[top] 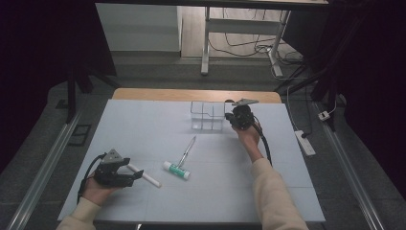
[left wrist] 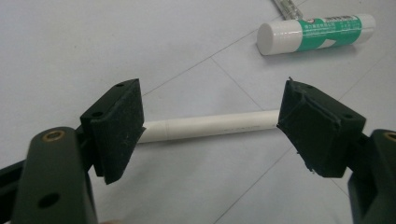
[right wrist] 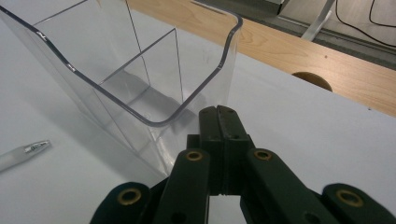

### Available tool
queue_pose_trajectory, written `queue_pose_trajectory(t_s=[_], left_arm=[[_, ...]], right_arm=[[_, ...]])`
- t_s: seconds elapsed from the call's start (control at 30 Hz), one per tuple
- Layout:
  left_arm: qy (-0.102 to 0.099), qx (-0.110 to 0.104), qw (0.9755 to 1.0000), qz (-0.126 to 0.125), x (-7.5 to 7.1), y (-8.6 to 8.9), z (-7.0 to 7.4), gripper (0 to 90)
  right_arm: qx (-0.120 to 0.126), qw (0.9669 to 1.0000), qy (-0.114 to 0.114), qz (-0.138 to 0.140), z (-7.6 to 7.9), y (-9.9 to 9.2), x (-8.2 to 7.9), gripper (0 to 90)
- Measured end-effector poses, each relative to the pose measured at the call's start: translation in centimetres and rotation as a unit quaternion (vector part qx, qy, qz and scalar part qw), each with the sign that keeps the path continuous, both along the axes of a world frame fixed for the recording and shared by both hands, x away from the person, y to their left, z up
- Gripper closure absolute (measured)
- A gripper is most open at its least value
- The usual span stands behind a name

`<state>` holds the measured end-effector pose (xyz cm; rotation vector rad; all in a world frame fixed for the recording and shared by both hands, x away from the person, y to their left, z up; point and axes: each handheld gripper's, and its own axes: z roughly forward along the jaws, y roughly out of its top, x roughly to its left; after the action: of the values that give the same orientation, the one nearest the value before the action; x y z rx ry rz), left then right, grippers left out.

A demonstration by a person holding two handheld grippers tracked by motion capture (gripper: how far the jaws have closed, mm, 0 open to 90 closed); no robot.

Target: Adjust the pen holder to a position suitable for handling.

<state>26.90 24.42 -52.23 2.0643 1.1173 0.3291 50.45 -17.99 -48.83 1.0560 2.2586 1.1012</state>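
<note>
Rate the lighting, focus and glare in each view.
High view: dim, dark surround, sharp enough. Left gripper view: evenly lit, white tube sharp, glue stick slightly soft. Right gripper view: clear organizer shows faint reflections, its rim crisp; pen blurred.

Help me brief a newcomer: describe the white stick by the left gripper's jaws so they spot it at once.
On the pale table, look near the left gripper. The white stick lies flat between its open jaws. Unlike the glue stick beside it, it is plain white, thinner and bears no green label.
</note>
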Motion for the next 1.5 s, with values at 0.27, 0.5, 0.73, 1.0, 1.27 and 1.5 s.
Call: queue_pose_trajectory(t_s=[0.27, 0.5, 0.73, 1.0, 1.27, 1.5], left_arm=[[0.000, 0.001, 1.0000, 0.000, 0.0, 0.0, 0.0, 23.0], [0.001, 0.001, 1.0000, 0.000, 0.0, 0.0, 0.0, 23.0], [0.001, 0.002, 1.0000, -0.001, 0.0, 0.0, 0.0, 23.0], [0.000, -0.001, 1.0000, 0.002, 0.0, 0.2, 0.0, 23.3], [0.001, 0.001, 1.0000, 0.001, 0.0, 0.1, 0.0, 23.2], [0.002, 0.002, 1.0000, 0.000, 0.0, 0.0, 0.0, 23.3]], right_arm=[[0.001, 1.0000, 0.001, 0.004, -0.1, 1.0, 0.1, 89.4], [-0.005, 1.0000, -0.001, 0.003, -0.3, 1.8, 0.0, 89.3], [-0.006, 0.9999, -0.002, 0.008, -0.4, 2.3, 0.0, 89.3], [-0.005, 0.9998, -0.011, 0.014, 0.0, 1.9, -0.6, 89.4], [0.016, 0.9993, -0.027, 0.022, 0.8, -0.7, -3.8, 89.3], [0.036, 0.9980, -0.046, 0.023, 1.4, -2.7, -6.7, 89.3]])
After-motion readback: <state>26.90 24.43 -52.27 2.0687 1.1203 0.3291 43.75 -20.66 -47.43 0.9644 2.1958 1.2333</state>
